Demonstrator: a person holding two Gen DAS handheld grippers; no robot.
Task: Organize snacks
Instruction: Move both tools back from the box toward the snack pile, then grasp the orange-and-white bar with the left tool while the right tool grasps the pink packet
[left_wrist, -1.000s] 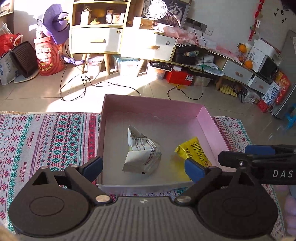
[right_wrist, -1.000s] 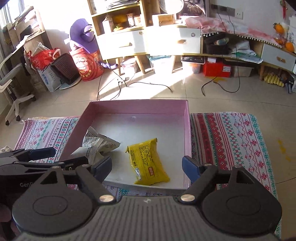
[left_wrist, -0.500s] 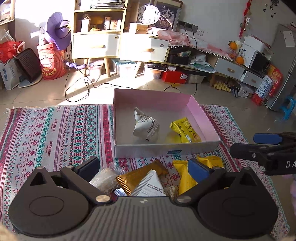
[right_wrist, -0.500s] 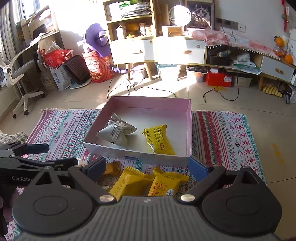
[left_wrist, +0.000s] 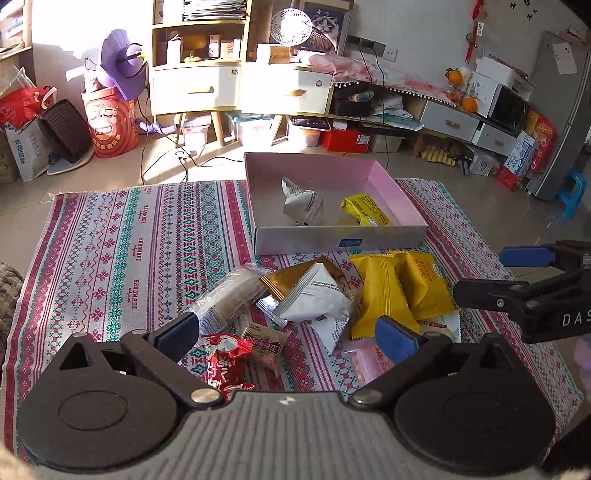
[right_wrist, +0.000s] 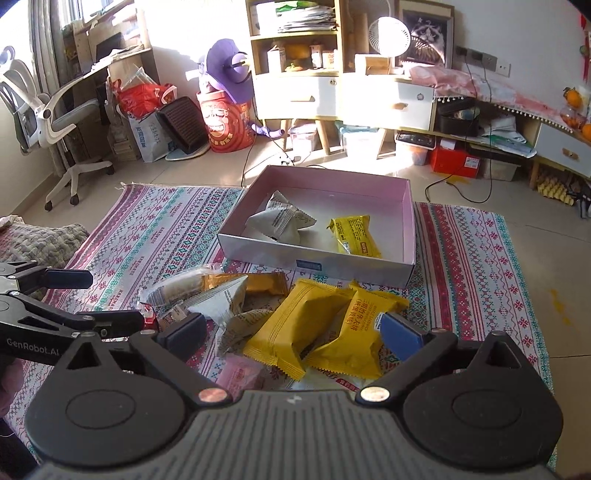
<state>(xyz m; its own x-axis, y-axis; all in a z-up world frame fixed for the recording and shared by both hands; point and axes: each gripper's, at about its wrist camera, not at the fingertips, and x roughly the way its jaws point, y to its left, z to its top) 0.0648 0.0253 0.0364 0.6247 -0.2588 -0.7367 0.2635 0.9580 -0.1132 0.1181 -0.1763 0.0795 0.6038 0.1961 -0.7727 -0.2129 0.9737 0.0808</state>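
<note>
Change since a second ago: I've pulled both grippers back from over the pink box (left_wrist: 391, 192); the heap of loose snacks in front of it now fills my view.
Left gripper (left_wrist: 286, 334): jaws spread wide, holding nothing, hovering above the red packet (left_wrist: 225, 356) and a small brown packet (left_wrist: 264, 345).
Right gripper (right_wrist: 293, 334): jaws spread wide too, empty, above the two yellow packets (right_wrist: 295, 328).
Box contents: a white pyramid packet (left_wrist: 303, 203) and a yellow packet (left_wrist: 364, 210), apart from each other, same as before.
Heap: on the patterned rug (left_wrist: 122, 236), just in front of the box, packets overlapping.
Writing: "HANDMADE" woven along the rug; "GenRobot.AI" on the left gripper's side; "DAS" on the right's. Packet print is too small for me to read.
</note>
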